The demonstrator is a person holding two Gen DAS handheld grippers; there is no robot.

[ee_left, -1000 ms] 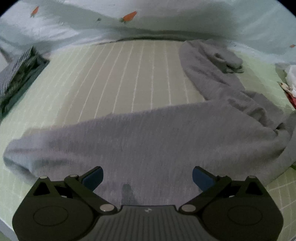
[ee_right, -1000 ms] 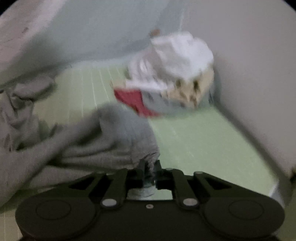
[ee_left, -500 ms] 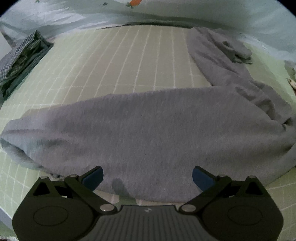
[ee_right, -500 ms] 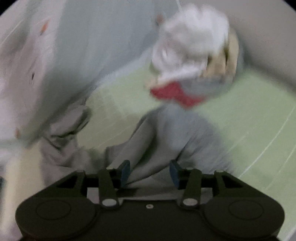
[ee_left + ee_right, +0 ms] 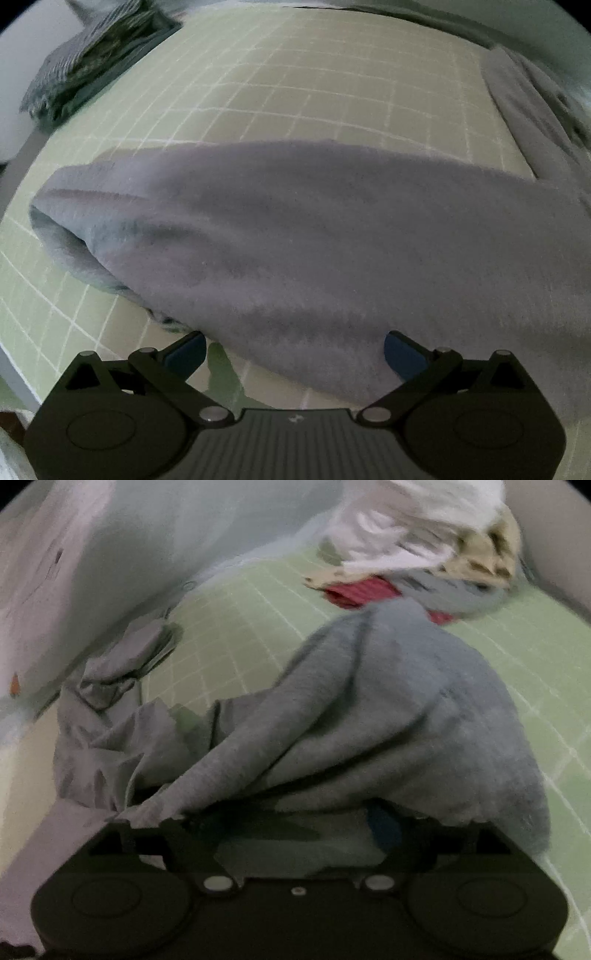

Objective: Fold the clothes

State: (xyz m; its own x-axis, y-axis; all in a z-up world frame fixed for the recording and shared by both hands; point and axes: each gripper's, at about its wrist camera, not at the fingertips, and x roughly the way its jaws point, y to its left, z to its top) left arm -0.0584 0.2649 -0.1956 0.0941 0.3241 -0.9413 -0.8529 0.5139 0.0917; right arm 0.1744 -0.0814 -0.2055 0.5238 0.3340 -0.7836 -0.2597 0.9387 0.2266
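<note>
A grey sweater (image 5: 314, 229) lies spread across the green checked sheet (image 5: 314, 92), with one sleeve (image 5: 517, 103) running off to the far right. My left gripper (image 5: 293, 350) hangs just above the sweater's near edge, jaws wide open, and the edge lies between the blue pads (image 5: 184, 349) without being pressed. In the right wrist view the sweater (image 5: 388, 709) is bunched and creased. My right gripper (image 5: 284, 823) sits under its rumpled hem, jaws opening. Fabric drapes loosely over the fingers, hiding all but one blue pad (image 5: 384, 827).
A stack of folded striped and dark clothes (image 5: 92, 62) sits at the bed's far left corner. A heap of white, beige and red laundry (image 5: 417, 542) lies at the back right. A pale blue printed quilt (image 5: 110, 572) lines the far side. The bed edge (image 5: 14, 369) runs along the left.
My right gripper went from shut on a pinch of grey fabric to open, with the cloth slack over it. My left gripper sank closer to the sweater's near edge, staying open.
</note>
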